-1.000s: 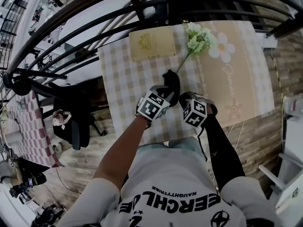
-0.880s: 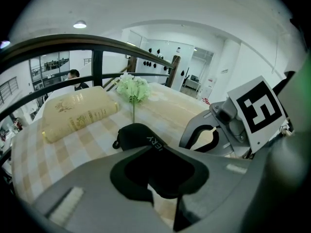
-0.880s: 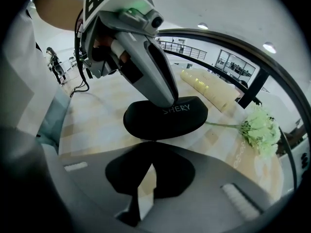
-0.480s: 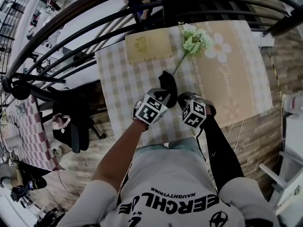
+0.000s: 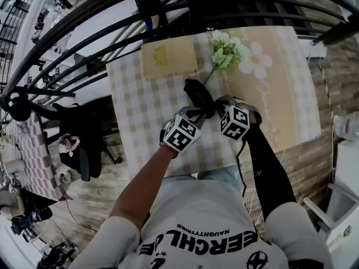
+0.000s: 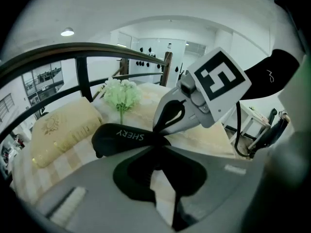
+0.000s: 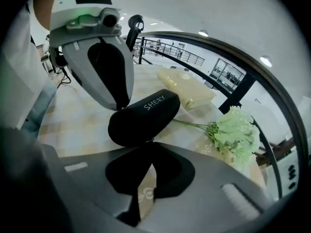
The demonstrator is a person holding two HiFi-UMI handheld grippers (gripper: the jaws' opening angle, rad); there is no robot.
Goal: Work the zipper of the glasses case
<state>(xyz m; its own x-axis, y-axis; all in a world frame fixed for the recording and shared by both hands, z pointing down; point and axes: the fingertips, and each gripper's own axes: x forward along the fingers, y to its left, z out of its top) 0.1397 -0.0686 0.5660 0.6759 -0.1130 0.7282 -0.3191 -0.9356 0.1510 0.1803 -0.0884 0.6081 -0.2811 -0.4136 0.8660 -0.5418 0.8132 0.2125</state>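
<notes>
A black glasses case [image 5: 197, 93] printed "SHERY" lies lengthwise on the checked tablecloth, just below the flower stem. Both grippers meet at its near end. My left gripper [image 5: 196, 112] comes in from the lower left, and its jaws are closed on the case's end [image 6: 121, 137]. My right gripper [image 5: 216, 103] comes in from the right, with its jaws pinched together at the case's lower edge [image 7: 143, 115]. In the right gripper view the left gripper's fingers [image 7: 114, 84] press the case's left end. The zipper pull itself cannot be made out.
A cream box [image 5: 168, 59] lies at the table's far side, and a bunch of pale green flowers [image 5: 226, 50] sits beside it. The beige runner with a daisy [image 5: 269, 88] covers the table's right half. A black railing [image 5: 112, 15] curves beyond the table, with a black chair [image 5: 84, 139] to the left.
The case and both grippers have shifted farther along the table toward the flowers. The right gripper has come closer to the case's end.
</notes>
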